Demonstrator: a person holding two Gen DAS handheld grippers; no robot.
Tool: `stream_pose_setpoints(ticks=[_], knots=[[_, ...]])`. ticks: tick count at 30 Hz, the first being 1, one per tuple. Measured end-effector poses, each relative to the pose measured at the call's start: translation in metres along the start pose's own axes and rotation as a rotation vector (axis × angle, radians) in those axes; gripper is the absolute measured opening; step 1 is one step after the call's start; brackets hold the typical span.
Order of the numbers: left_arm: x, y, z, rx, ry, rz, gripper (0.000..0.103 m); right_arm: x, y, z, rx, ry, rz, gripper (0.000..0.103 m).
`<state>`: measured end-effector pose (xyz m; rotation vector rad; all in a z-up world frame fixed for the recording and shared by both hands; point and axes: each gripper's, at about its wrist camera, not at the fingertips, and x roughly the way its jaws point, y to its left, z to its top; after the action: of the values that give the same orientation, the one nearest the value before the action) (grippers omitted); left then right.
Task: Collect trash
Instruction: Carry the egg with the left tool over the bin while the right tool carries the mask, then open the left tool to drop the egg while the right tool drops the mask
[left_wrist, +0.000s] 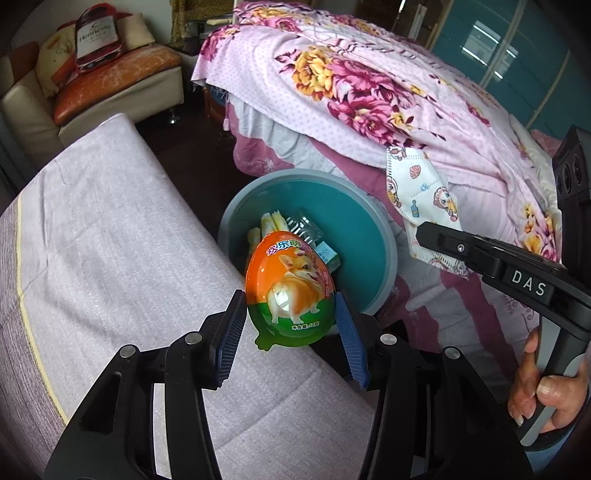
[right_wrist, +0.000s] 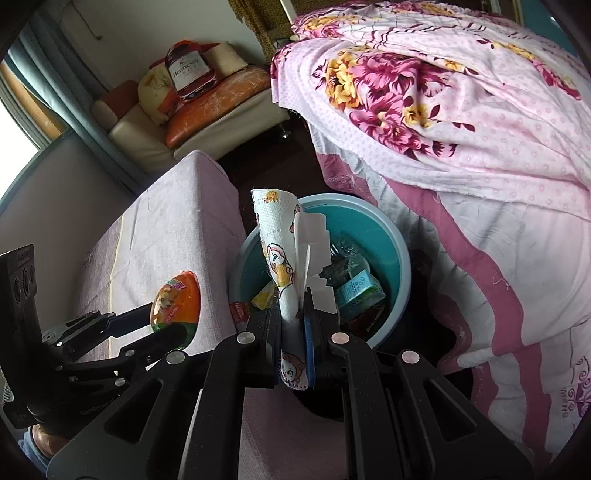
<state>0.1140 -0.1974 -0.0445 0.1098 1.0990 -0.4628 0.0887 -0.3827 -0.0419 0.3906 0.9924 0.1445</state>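
Bin (left_wrist: 373, 236) between bench (left_wrist: 110, 229) and bed (left_wrist: 369, 92), trash (right_wrist: 360, 291) inside

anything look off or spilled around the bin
Nothing spilled. The teal bin stands upright with its trash inside. The egg-shaped toy package and the cartoon face mask are both gripped above it, not yet dropped in.

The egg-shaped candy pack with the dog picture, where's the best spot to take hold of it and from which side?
Grip the candy egg across its widest middle, one pad on each curved side, coming from its blunt lower end. The flat printed face gives no purchase, and the rounded sides narrow toward the tip, so a hold nearer the tip would likely slip. The left tool already holds it roughly this way above the trash bin.
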Motion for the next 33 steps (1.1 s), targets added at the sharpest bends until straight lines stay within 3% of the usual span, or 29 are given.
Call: stream_pose_setpoints(ticks=[26,30,33], knots=[[0.046,-0.001,0.02,0.004,0.061,-0.044,0.052,0.022,-0.013,0.016,0.025,0.047,-0.057,0.01],[0.044,0.004,0.022,-0.014,0.048,-0.037,0.077,0.025,-0.01,0.019,0.024,0.053,-0.067,0.01],[0.039,0.006,0.022,-0.015,0.032,-0.011,0.089,0.028,-0.007,0.02,0.019,0.06,-0.074,0.009]])
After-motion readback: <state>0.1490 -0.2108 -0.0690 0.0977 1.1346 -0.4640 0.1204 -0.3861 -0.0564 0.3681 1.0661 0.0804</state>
